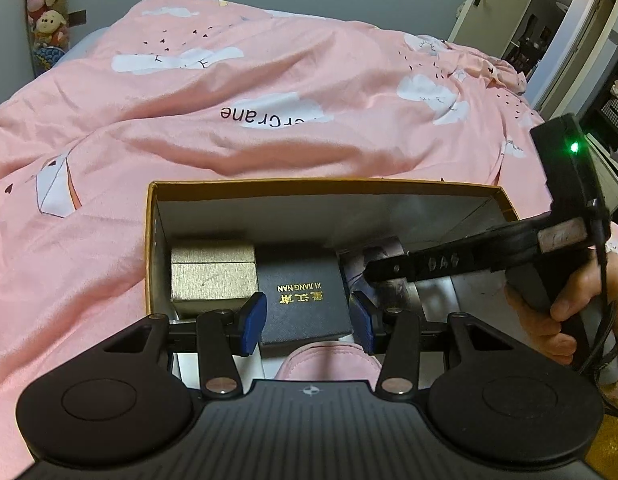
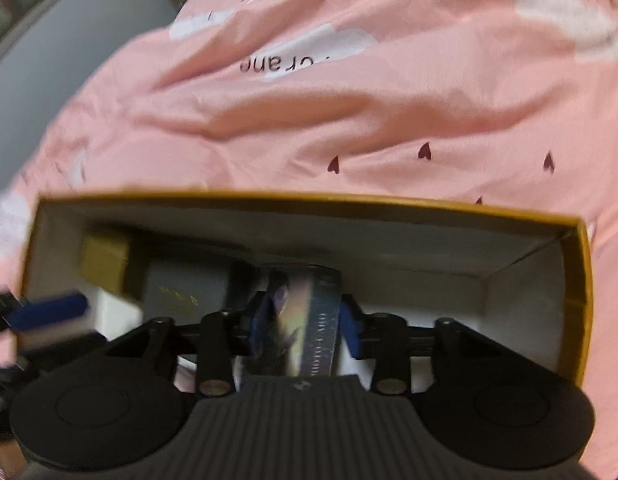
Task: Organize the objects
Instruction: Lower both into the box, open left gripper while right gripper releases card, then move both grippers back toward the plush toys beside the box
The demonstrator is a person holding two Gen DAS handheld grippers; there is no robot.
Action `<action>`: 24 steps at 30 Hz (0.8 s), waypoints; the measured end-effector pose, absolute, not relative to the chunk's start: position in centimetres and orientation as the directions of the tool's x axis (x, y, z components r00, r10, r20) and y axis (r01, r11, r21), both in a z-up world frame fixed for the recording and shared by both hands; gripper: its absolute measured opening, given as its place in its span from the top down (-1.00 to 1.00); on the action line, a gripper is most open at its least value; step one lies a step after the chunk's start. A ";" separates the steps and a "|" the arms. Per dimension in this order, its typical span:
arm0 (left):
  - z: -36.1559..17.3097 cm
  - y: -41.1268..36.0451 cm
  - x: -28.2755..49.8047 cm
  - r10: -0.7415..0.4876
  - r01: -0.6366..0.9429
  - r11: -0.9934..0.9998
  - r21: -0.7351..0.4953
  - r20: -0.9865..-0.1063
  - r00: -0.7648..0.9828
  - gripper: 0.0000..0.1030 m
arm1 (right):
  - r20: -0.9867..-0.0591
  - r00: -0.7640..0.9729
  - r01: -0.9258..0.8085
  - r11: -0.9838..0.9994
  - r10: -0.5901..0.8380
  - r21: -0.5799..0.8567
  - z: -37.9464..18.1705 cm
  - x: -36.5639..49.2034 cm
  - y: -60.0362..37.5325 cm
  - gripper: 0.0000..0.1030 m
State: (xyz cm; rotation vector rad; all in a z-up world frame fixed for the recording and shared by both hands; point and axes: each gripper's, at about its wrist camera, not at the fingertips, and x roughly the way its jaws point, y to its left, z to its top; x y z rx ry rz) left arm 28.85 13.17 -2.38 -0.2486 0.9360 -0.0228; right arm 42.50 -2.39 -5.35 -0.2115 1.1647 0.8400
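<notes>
Container: an open yellow-edged cardboard box with a white inside sits on the bed, at 6 o'clock in both views.
Already packed: a gold textured cube-shaped gift box stands in the box's left corner; touching its right side lies a flat dark navy case with gold lettering.
Left gripper: blue pads sit either side of the navy case; whether they press it or stand just clear, I cannot tell.
Right gripper: clamped on a printed picture-covered box, held inside the container beside the navy case.
Progress: judged near the end; the printed box awaits release.
Surface: rumpled pink duvet with white clouds.
Room: grey wall, plush toys at 11 o'clock, open doorway at 1 o'clock.
</notes>
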 end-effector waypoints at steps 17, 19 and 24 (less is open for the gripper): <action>-2.7 12.4 27.7 -0.116 -0.094 0.973 -0.209 -0.804 0.584 -0.03 | -0.916 0.198 -0.949 0.302 0.349 -0.090 -6.1 36.9 -2.8 -0.18; -2.8 12.5 27.8 -0.132 -0.100 0.968 -0.230 -0.807 0.575 -0.03 | -0.916 0.190 -0.954 0.285 0.353 -0.089 -6.4 36.8 -2.8 -0.09; -3.0 12.5 27.7 -0.116 -0.109 0.970 -0.216 -0.811 0.573 -0.02 | -0.907 0.198 -0.968 0.222 0.372 -0.120 -6.7 36.5 -2.7 -0.05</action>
